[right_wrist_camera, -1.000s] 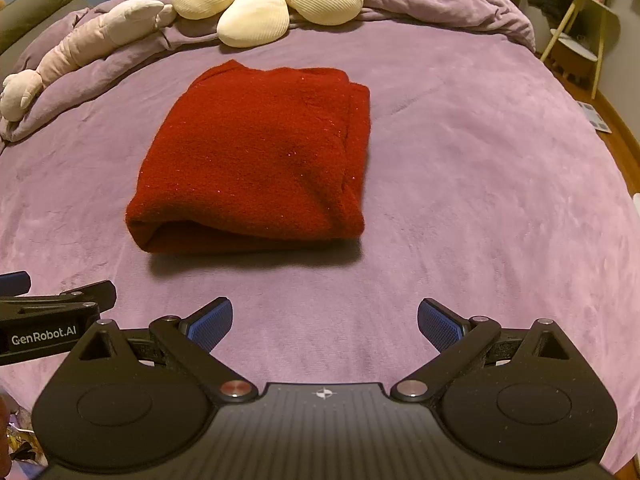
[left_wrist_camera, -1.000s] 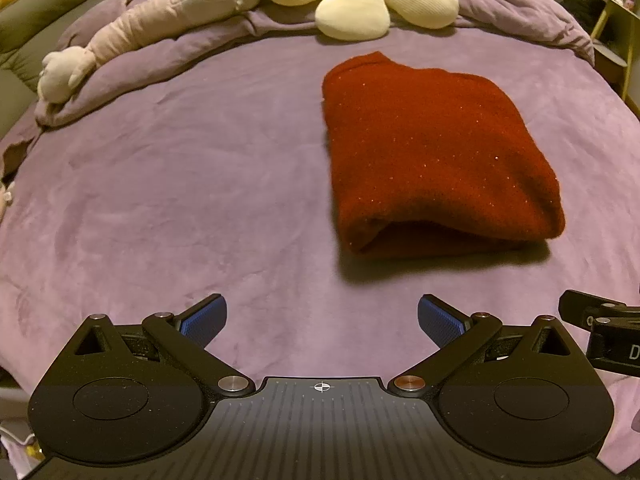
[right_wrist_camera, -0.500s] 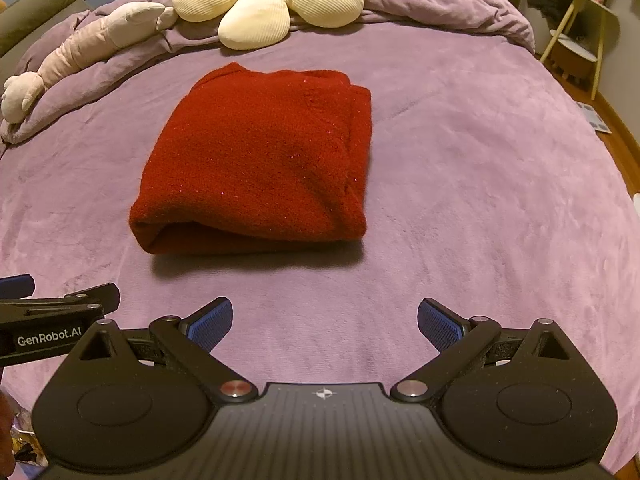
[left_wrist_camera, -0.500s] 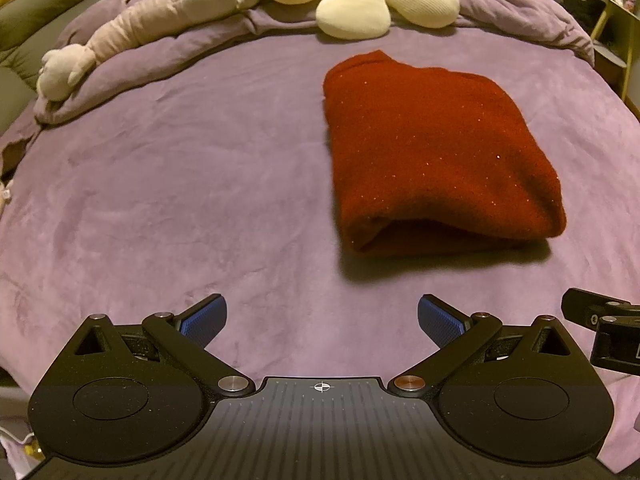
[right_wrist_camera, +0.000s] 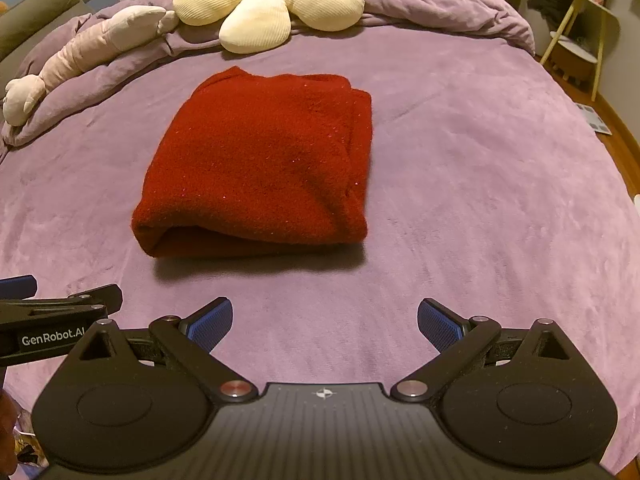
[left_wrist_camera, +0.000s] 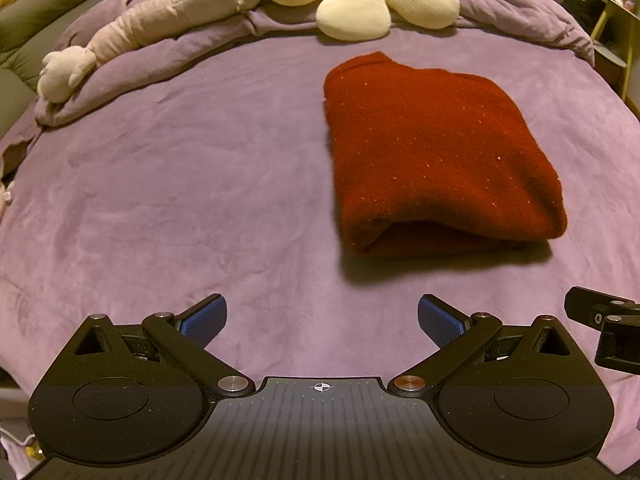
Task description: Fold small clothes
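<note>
Item: red knit garment (right_wrist_camera: 260,164), folded into a thick rectangle, rolled fold edge facing you, lying mid-bed on the purple blanket (right_wrist_camera: 480,184), below the flower pillow (right_wrist_camera: 276,0). Change since half a second ago: none in the garment; it sits marginally lower in view. Your left tongs (left_wrist_camera: 322,322) and right tongs (right_wrist_camera: 325,322): spread wide, empty, touching nothing, near the garment's front edge.

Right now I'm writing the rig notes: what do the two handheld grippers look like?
Both match: the left gripper and the right gripper have matte black linkage arms, silver pivot pins, round black hubs, a ribbed base plate with a crosshair mark, and textured blue fingertip pads. White "GenRobot.AI" lettering marks the left one's side.
</note>
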Demonstrator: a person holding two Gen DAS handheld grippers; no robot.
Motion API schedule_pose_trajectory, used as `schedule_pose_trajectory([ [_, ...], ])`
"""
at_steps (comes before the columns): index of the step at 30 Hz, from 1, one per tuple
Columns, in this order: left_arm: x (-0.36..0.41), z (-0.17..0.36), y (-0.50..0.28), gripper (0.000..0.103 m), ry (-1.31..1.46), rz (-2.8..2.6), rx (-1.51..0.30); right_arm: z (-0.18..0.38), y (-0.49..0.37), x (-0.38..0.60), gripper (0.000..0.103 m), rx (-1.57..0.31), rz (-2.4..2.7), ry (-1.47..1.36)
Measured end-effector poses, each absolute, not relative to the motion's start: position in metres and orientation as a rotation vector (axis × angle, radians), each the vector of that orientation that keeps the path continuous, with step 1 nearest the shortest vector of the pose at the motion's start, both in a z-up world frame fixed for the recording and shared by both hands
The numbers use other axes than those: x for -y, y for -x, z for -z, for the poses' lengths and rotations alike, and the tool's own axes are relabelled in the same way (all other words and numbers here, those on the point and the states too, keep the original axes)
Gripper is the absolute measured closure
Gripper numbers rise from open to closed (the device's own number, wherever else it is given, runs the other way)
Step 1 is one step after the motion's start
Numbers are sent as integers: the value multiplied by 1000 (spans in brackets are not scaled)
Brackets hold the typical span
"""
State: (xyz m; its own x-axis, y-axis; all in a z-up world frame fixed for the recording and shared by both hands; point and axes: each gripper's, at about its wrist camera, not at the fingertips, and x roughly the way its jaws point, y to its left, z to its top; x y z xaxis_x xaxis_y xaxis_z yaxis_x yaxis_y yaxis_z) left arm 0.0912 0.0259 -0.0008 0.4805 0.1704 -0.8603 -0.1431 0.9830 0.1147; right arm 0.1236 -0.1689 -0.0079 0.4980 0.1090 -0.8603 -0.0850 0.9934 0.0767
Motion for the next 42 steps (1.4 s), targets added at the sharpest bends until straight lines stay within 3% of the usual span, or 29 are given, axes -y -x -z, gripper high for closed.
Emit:
schedule_pose_trajectory([
  [42, -19, 2, -96, 0, -42, -163, -1054, 4, -123, 172, 4, -1038, -109, -28],
])
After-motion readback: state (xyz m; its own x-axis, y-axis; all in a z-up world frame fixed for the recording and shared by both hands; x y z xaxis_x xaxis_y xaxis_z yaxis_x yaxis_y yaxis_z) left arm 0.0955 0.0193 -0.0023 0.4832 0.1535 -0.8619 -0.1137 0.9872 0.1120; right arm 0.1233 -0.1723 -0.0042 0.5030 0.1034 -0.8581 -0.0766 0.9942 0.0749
